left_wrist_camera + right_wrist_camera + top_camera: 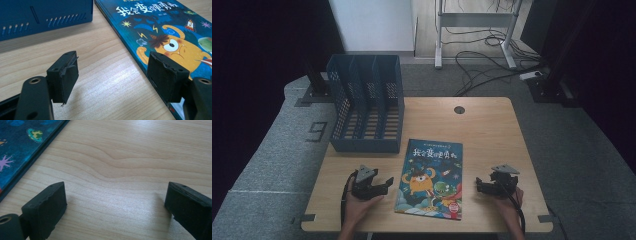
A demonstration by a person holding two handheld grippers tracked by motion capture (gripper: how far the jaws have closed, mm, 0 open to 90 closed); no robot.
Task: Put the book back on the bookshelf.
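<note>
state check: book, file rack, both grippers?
picture book: closed, flat on the table, cover up, between the grippers, not held
blue file rack: upright at the table's back left, slots empty as far as visible
left gripper: open, nothing between the jaws, one pad over the book's edge
right gripper: open, jaws over bare table, right of the book

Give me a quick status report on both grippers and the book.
Left gripper open, empty, beside book. Right gripper open, empty, other side. Book flat on table, untouched. Nothing in the way.
</note>
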